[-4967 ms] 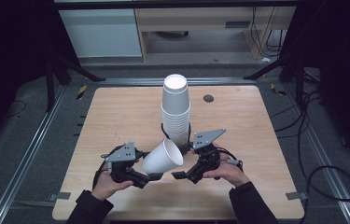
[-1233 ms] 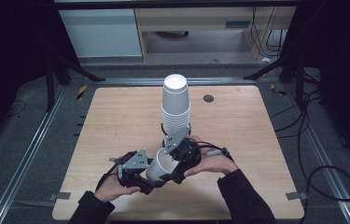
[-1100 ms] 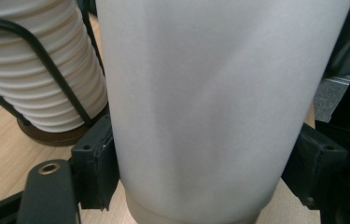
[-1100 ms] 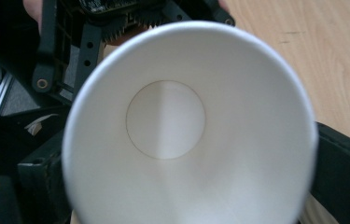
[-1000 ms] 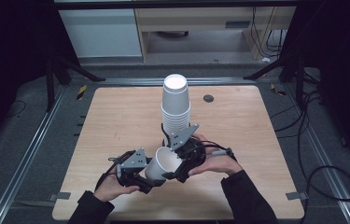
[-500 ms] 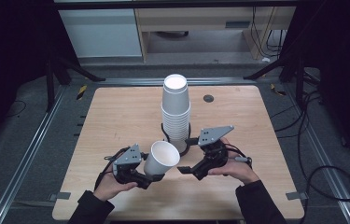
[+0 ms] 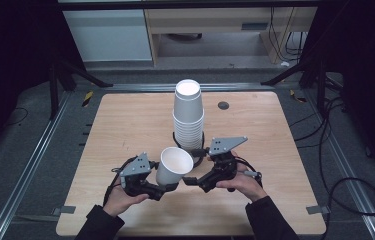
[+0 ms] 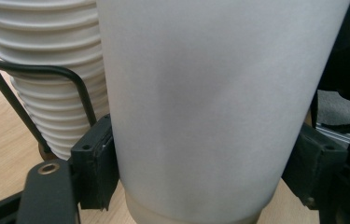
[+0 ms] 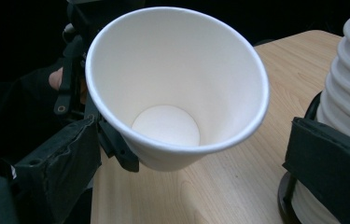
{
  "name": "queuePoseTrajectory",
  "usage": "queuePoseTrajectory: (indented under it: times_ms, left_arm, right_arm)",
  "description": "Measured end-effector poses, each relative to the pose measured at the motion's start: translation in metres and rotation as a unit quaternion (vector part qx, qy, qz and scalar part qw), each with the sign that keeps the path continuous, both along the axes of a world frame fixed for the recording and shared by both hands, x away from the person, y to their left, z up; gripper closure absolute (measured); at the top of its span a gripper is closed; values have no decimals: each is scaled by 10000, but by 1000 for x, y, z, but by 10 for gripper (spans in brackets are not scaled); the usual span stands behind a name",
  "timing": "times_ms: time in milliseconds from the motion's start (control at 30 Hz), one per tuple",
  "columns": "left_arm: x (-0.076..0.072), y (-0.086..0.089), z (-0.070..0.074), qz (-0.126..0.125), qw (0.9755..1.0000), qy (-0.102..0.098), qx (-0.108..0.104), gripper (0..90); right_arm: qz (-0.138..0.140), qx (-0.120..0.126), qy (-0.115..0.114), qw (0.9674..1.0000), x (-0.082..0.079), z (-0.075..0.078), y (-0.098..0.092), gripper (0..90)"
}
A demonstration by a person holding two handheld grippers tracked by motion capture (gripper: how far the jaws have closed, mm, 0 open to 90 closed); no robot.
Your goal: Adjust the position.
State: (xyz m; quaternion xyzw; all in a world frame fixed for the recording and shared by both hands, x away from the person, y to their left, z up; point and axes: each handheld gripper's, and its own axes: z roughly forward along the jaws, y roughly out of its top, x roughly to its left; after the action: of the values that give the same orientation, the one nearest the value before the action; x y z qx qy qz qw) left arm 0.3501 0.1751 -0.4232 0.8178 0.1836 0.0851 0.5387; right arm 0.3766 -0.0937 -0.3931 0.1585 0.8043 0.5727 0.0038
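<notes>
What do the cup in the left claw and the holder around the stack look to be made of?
The single cup looks like matte white paper: a rolled rim, a faint side seam, a recessed base. The left claw grips its lower wall. The stacked cups look the same, with ribbed rims. Their holder appears to be thin bent black wire, probably coated metal; its finish is hard to tell.

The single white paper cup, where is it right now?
The single white paper cup sits clamped in the left gripper, tilted, near the table's front edge, just before the tall stack of white paper cups.
</notes>
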Motion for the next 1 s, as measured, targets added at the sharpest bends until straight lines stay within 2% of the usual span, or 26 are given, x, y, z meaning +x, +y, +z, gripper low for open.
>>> queuePoseTrajectory:
  times_ms: [133,267,633,1000]
  left_arm:
    - [-1,-3,0,-16,10000,-40,6,226]
    - [-3,-6,0,-25,10000,-58,-12,226]
    - [-6,-13,0,-97,9999,-83,1,227]
    - [-7,-17,-2,-89,9999,-124,52,227]
  right_arm:
    - [53,132,106,9998,1,-2,2,38]
    - [141,152,179,9996,0,-4,6,39]
    - [283,266,255,9989,0,-10,17,41]
    - [291,371,280,9985,-1,-14,24,65]
